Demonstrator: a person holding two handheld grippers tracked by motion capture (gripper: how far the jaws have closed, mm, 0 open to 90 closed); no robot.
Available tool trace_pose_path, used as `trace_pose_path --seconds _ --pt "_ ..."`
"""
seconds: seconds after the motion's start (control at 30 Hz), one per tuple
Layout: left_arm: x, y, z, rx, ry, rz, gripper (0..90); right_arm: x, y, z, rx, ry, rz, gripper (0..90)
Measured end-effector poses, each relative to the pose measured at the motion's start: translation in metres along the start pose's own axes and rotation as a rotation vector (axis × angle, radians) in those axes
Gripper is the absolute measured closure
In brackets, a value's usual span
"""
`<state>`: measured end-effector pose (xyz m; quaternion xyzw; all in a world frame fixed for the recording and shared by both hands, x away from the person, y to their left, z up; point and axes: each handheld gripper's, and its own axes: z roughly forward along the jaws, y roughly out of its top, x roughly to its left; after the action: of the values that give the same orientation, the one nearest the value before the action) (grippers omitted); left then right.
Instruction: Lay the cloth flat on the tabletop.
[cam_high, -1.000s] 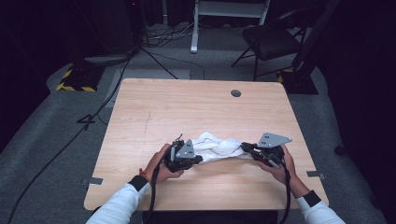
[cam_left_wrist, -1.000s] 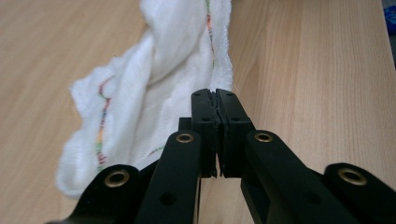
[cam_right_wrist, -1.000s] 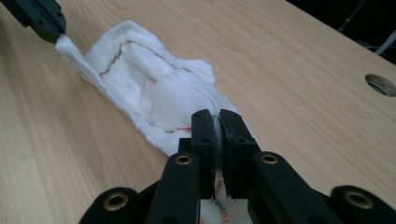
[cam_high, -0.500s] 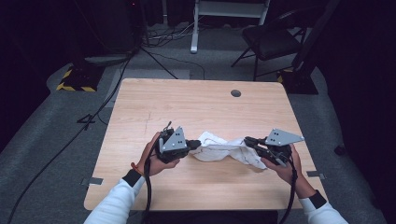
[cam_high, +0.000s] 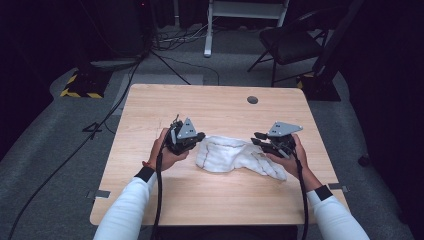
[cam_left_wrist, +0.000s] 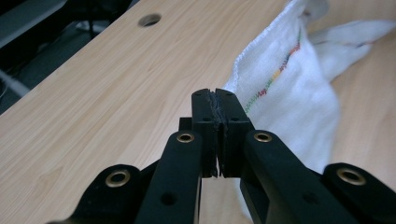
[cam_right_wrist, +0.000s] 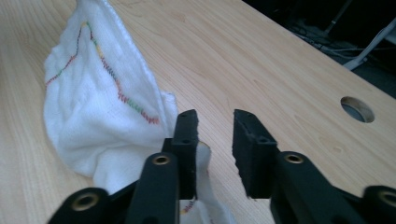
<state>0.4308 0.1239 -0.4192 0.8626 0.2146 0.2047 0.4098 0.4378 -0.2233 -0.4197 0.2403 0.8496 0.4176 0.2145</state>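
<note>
A white cloth (cam_high: 235, 155) with a multicoloured stitched hem lies crumpled on the wooden table (cam_high: 210, 105) between both hands. My left gripper (cam_high: 201, 136) is at the cloth's left end. In the left gripper view its jaws (cam_left_wrist: 215, 95) are pressed together on the hem of the cloth (cam_left_wrist: 289, 93), which rises up to them. My right gripper (cam_high: 256, 138) hovers over the cloth's right part. Its jaws (cam_right_wrist: 215, 121) have just been opening and stand apart with nothing between them. The cloth (cam_right_wrist: 93, 107) stands in a peak beside its left jaw.
A round cable hole (cam_high: 252, 99) sits near the table's far edge, right of centre. Bare wood lies beyond the cloth. Past the table stand a dark chair (cam_high: 292, 42) and a white stand (cam_high: 207, 30), with cables on the grey floor.
Both hands have moved farther up the table and the left gripper has drawn the cloth's end leftward, stretching it out. The right gripper's jaws have opened and let go of the cloth.
</note>
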Motion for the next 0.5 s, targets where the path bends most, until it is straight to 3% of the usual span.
trace_pose_path --seconds 0.1,0.27,0.3,0.43,0.5 --pt "0.008 -0.008 0.003 0.034 0.016 -0.016 87.5 -0.008 -0.005 0.004 0.013 -0.01 0.029 63.4" --pt "0.016 -0.021 0.008 0.078 0.032 -0.051 87.4 -0.023 -0.022 0.004 0.046 0.029 0.087 51.4" --pt "0.017 -0.024 0.009 0.089 0.035 -0.053 87.4 -0.025 -0.028 0.003 0.056 0.056 0.09 49.5" --pt "0.017 -0.03 0.015 0.119 0.038 -0.055 87.4 -0.031 -0.043 0.005 0.089 0.089 0.107 47.0" --pt "0.018 -0.031 0.018 0.138 0.044 -0.049 87.4 -0.033 -0.047 0.011 0.119 0.077 0.121 46.6"
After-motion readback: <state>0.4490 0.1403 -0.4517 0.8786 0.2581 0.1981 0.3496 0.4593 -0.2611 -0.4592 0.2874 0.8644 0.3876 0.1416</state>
